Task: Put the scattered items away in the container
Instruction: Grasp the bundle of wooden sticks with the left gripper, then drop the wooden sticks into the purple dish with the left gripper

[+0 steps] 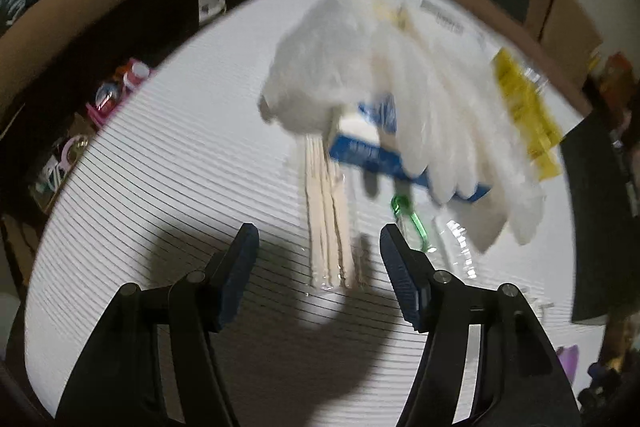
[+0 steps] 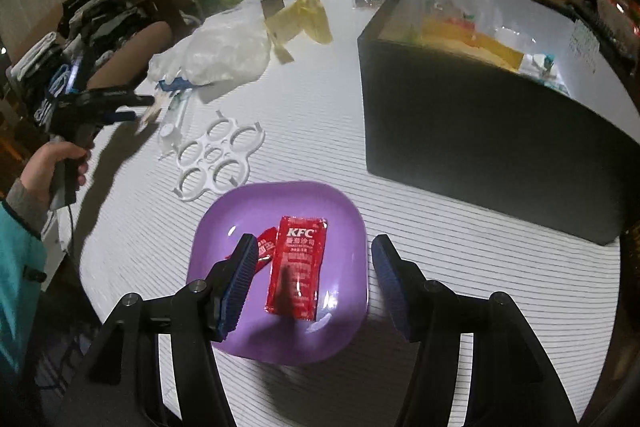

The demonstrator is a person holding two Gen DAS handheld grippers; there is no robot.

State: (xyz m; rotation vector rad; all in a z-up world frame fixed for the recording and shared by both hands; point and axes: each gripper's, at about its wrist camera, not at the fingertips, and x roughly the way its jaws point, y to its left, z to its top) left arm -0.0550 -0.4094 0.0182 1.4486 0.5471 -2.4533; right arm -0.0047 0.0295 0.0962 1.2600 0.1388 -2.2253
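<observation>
Left wrist view, blurred: left gripper fingers spread, empty, above wooden sticks at 12 o'clock; white plastic bag beyond. Risk: sleeve slipping, sticks scattering.

Right wrist view: right gripper fingers spread, empty, over KFC sachet on purple plate; black container at 1 o'clock, on bench. Only here: container, white ring holder.

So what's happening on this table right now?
A person is tidying clutter into the black container, which already holds some items. The right gripper hovers open over a red KFC sauce packet on a purple plate. The left gripper is open above wooden sticks, near a white plastic bag. Neither holds anything.
</observation>
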